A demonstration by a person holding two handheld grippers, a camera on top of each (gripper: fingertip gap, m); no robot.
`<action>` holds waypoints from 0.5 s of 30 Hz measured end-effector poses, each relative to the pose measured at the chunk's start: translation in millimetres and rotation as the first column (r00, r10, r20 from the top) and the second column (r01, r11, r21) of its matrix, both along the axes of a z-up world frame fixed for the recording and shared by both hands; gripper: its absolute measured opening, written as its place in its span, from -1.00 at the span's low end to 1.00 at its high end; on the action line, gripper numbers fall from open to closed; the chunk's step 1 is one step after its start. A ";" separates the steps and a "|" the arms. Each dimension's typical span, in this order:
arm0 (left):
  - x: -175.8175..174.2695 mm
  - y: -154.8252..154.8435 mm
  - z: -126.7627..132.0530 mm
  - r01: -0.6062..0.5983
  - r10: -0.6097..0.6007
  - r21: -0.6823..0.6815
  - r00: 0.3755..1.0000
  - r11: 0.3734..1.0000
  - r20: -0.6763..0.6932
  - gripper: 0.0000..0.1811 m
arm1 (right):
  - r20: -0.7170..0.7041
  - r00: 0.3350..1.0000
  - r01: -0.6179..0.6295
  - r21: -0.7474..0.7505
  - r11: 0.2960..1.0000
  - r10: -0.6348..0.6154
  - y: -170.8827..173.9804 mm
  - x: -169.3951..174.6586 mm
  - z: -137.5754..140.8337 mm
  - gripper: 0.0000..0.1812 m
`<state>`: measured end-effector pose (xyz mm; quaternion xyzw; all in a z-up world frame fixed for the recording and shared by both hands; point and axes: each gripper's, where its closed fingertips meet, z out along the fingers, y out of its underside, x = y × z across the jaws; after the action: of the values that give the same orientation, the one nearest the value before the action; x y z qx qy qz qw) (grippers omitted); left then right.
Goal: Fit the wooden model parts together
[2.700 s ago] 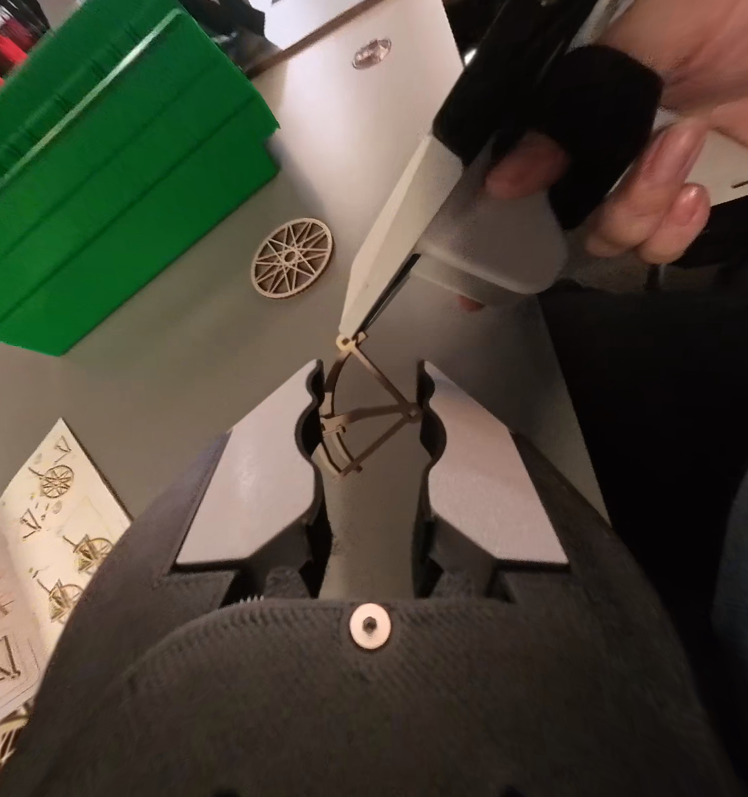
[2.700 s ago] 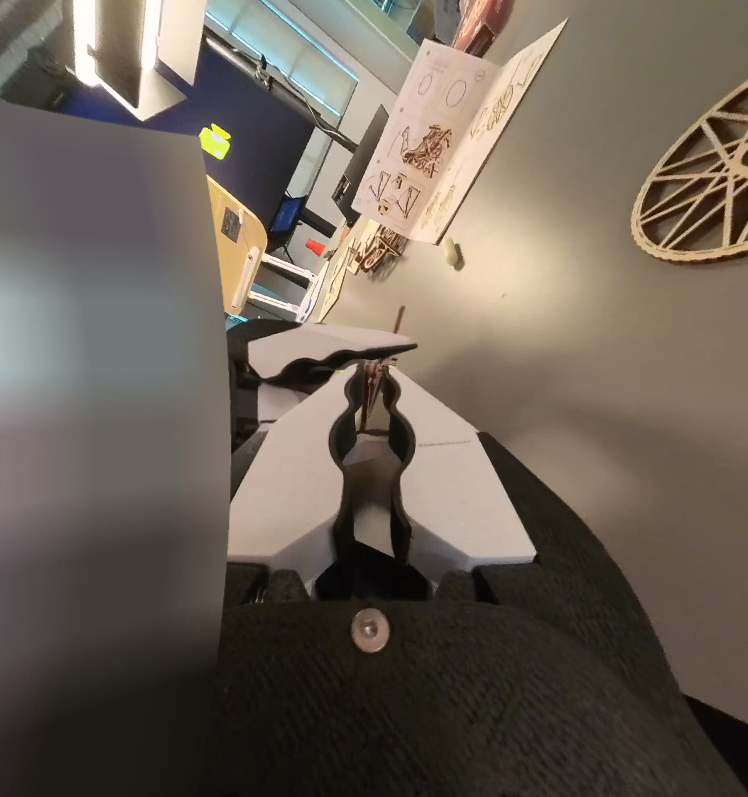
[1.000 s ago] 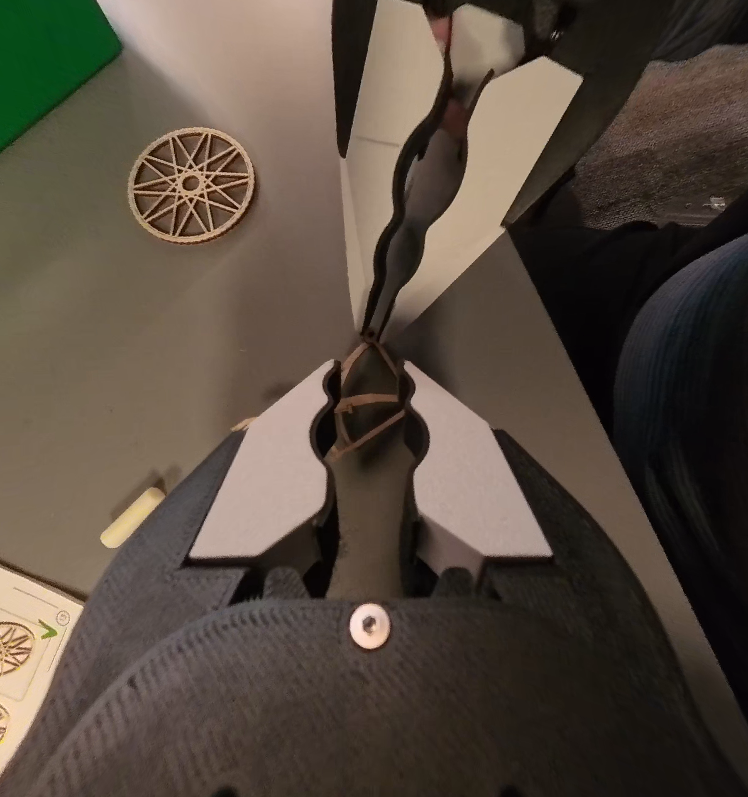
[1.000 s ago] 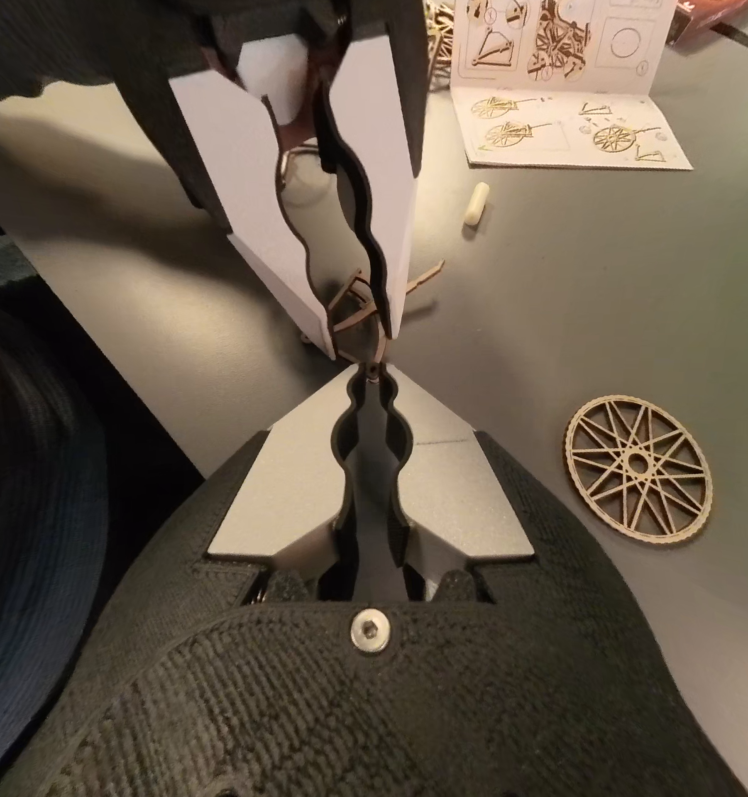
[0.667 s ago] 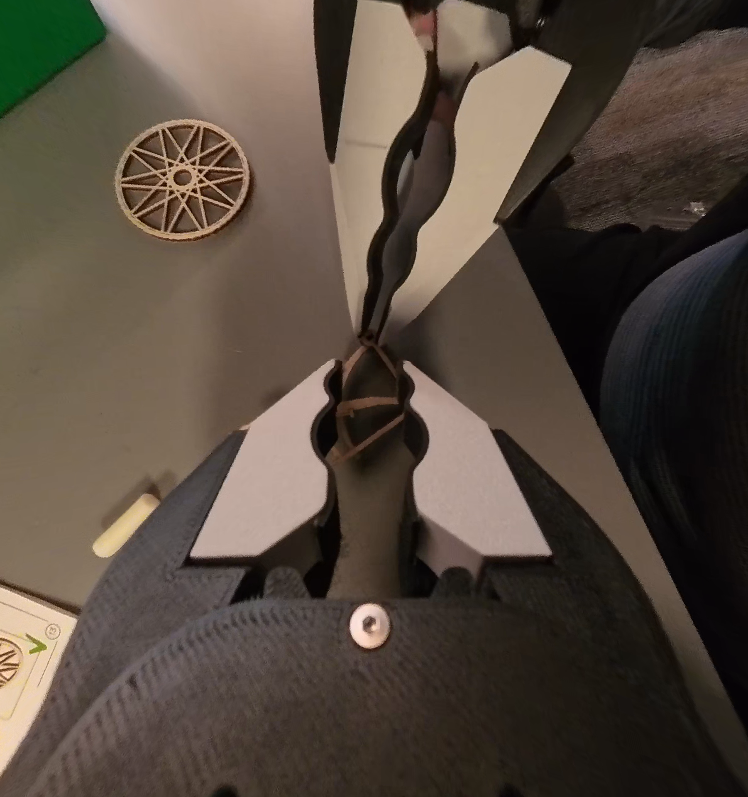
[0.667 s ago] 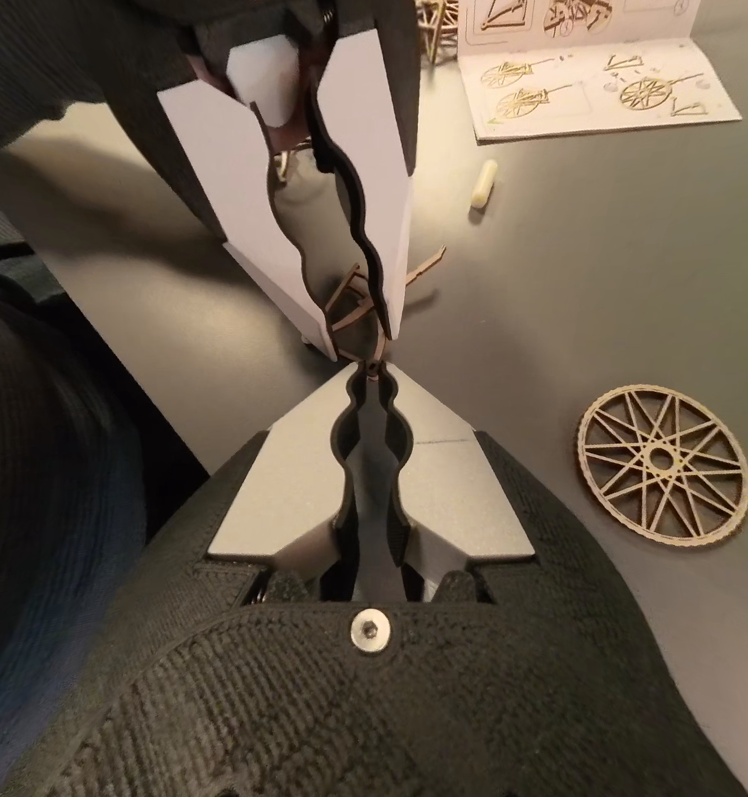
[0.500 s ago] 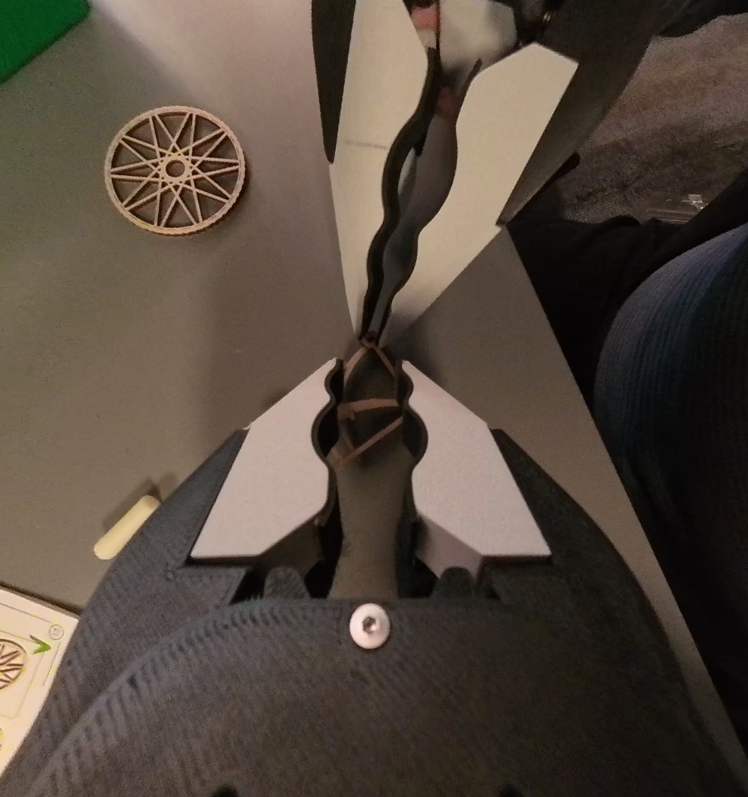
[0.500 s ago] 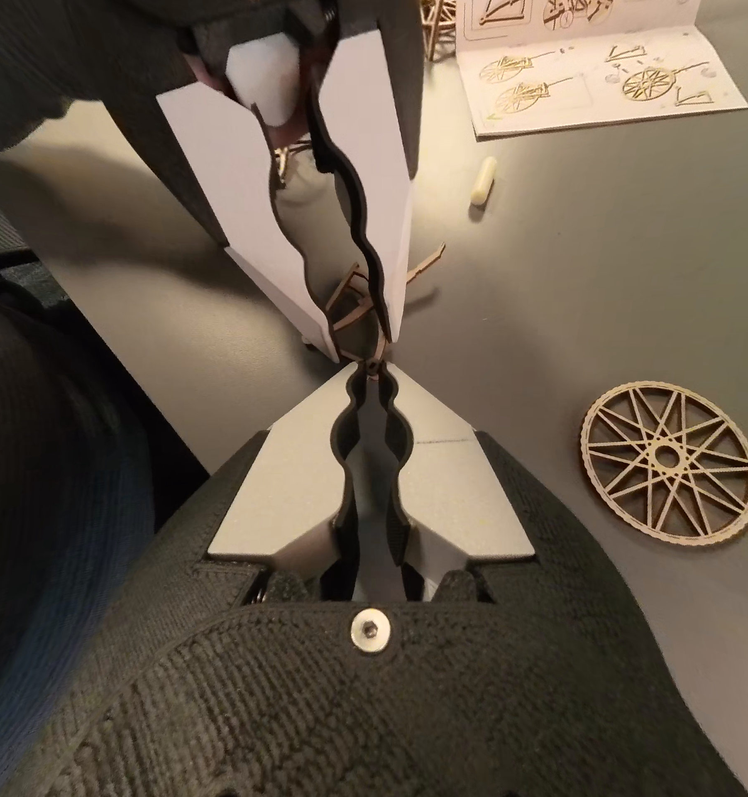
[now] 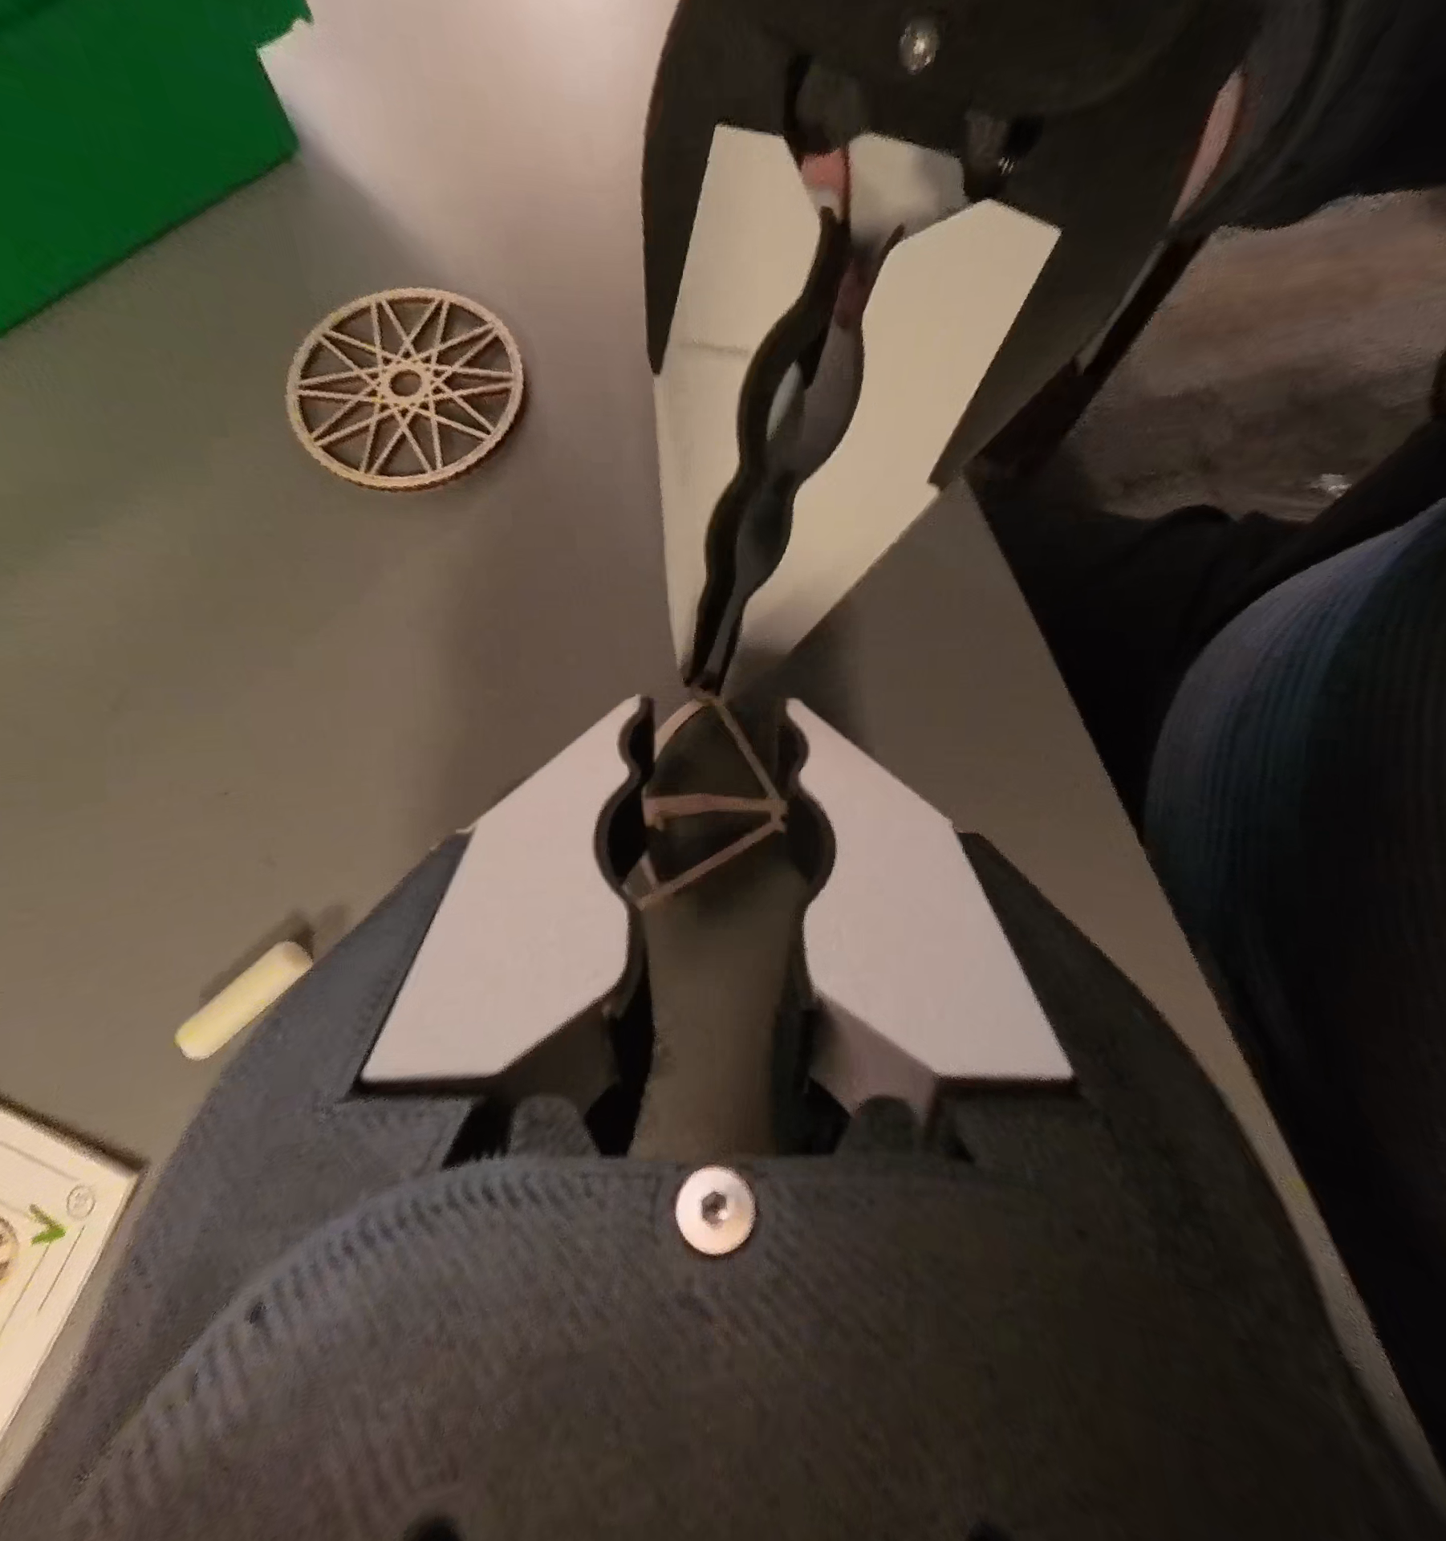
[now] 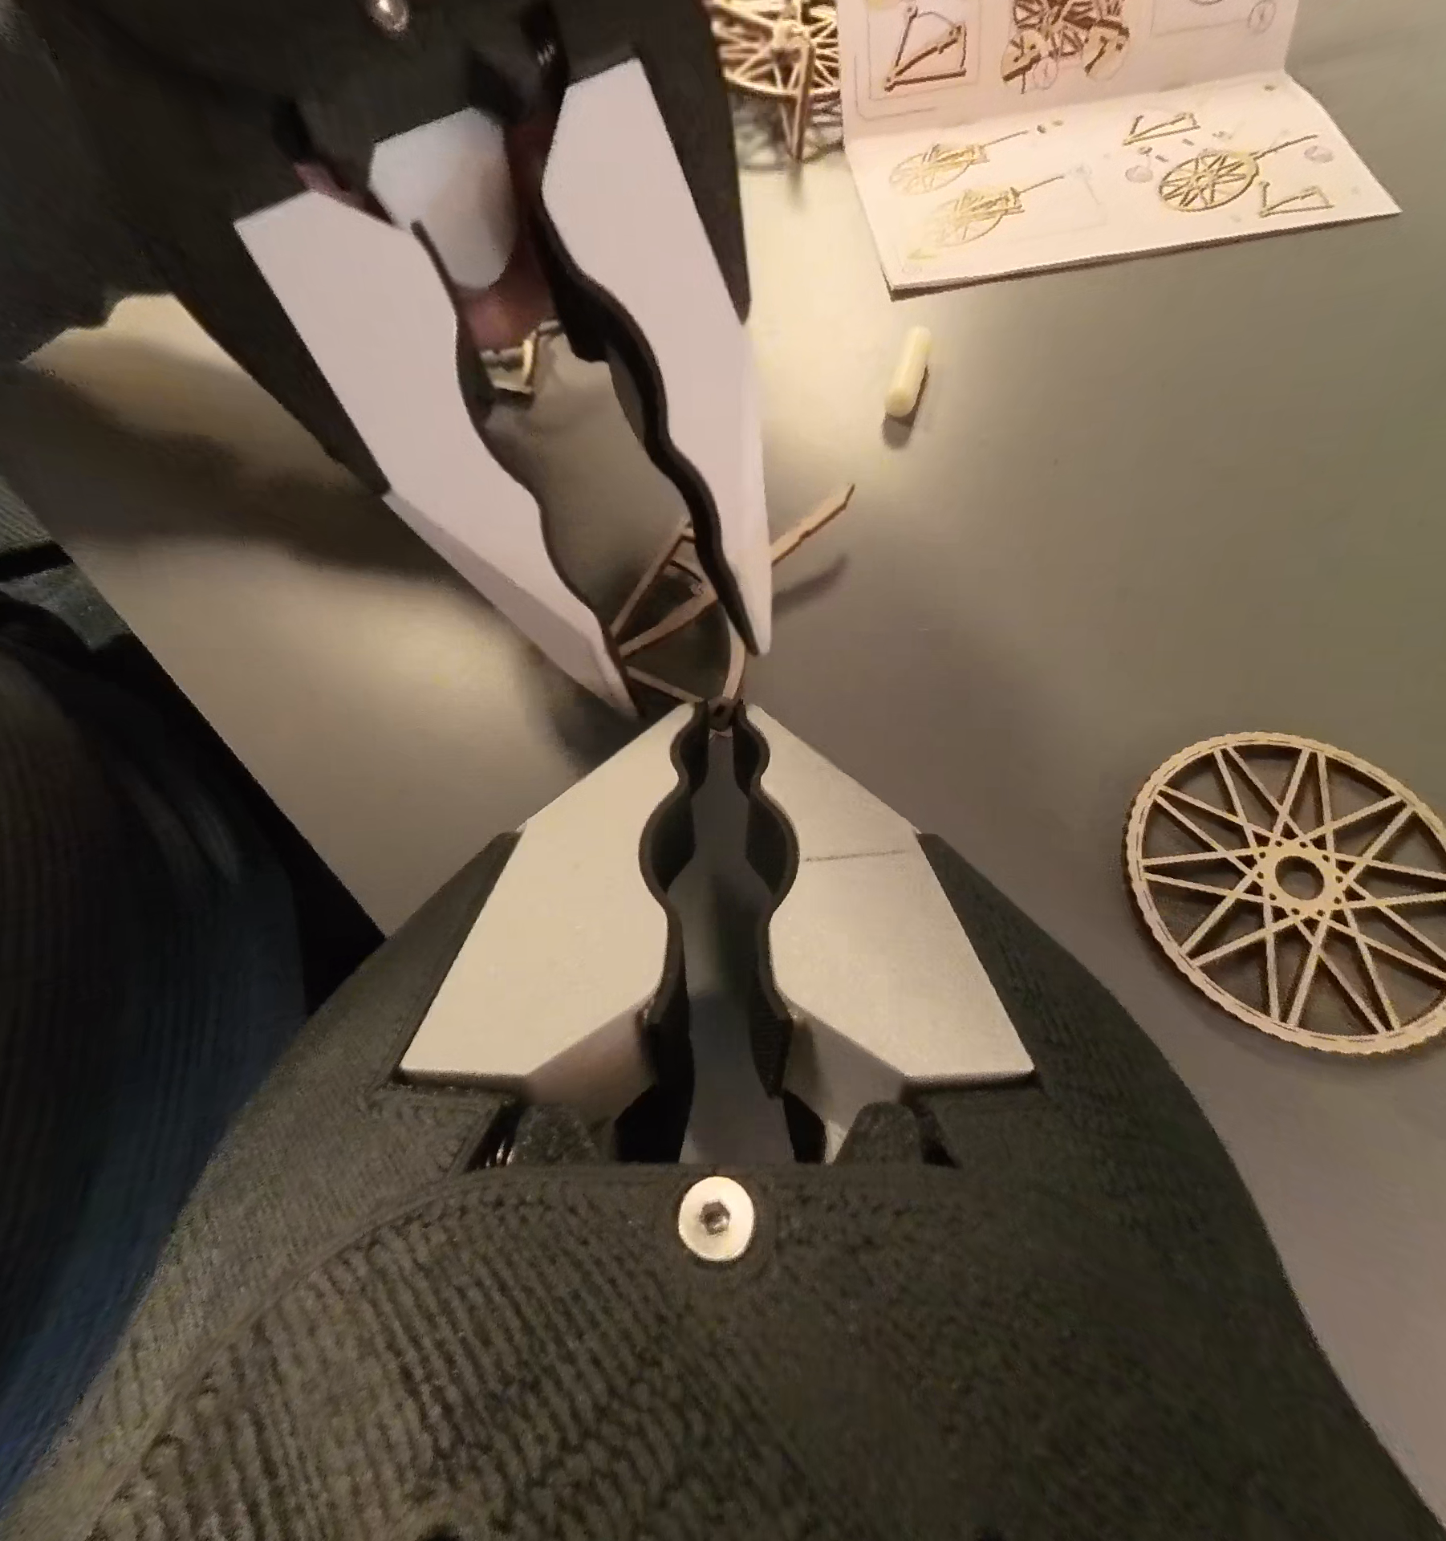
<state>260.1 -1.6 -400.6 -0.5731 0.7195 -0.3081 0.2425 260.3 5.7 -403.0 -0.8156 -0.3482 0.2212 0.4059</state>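
The left claw (image 9: 713,734) grips a thin wooden frame (image 9: 707,813) by its edges, above the counter (image 9: 203,667). The right claw (image 10: 724,724) pinches a small peg (image 10: 721,714) at the frame's apex. Both parts look light and brittle; holding near joints seems safest. A wheel (image 9: 405,389) lies apart.

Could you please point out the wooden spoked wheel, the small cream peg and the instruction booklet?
wooden spoked wheel (image 10: 1307,898): right wrist view, on its hub.
small cream peg (image 10: 908,369): right wrist view, mid-length.
instruction booklet (image 10: 1120,179): right wrist view, on the lower open page.
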 end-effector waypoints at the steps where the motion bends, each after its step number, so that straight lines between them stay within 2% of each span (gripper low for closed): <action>1: -1.8 1.0 -1.8 -0.007 0.007 0.023 1.000 1.000 -0.003 -0.69 | 0.005 1.000 0.005 0.012 1.000 -0.005 0.3 0.7 0.2 -0.96; 3: -3.8 2.3 -4.3 -0.015 0.015 0.068 1.000 0.998 -0.003 -0.68 | 0.005 1.000 0.008 0.022 1.000 -0.008 -0.1 1.8 0.8 -0.96; 5: -3.8 0.8 -6.7 -0.008 0.008 0.088 1.000 0.996 -0.002 -0.72 | -0.018 1.000 -0.001 0.024 1.000 0.001 -1.5 1.5 3.4 -0.83; 7: -2.0 1.2 -7.6 -0.008 0.008 0.098 1.000 0.995 0.005 -0.73 | -0.060 0.998 -0.011 0.027 1.000 0.012 -3.3 2.0 8.3 -0.80; 8: -1.4 1.7 -7.9 -0.010 0.009 0.096 1.000 0.995 0.003 -0.73 | -0.080 0.997 -0.019 0.031 0.999 0.022 -4.4 2.2 11.0 -0.81; 11: -1.3 1.9 -8.4 0.001 0.000 0.090 1.000 0.996 -0.008 -0.74 | -0.080 0.996 -0.037 0.078 0.996 0.043 -4.3 6.8 15.7 -1.00; 14: -1.3 1.8 -7.7 0.007 -0.007 0.102 1.000 0.995 0.002 -0.73 | -0.048 0.994 -0.098 0.068 0.993 0.101 -9.1 6.5 11.6 -1.00; 15: -1.6 1.7 -6.6 0.004 -0.004 0.094 1.000 0.996 0.006 -0.66 | -0.037 0.994 -0.103 0.059 0.993 0.105 -9.4 7.2 9.5 -1.00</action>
<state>258.5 0.1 -407.2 -0.5586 0.7337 -0.2761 0.2708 267.5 -3.7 -393.4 -0.7800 -0.3881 0.2482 0.4236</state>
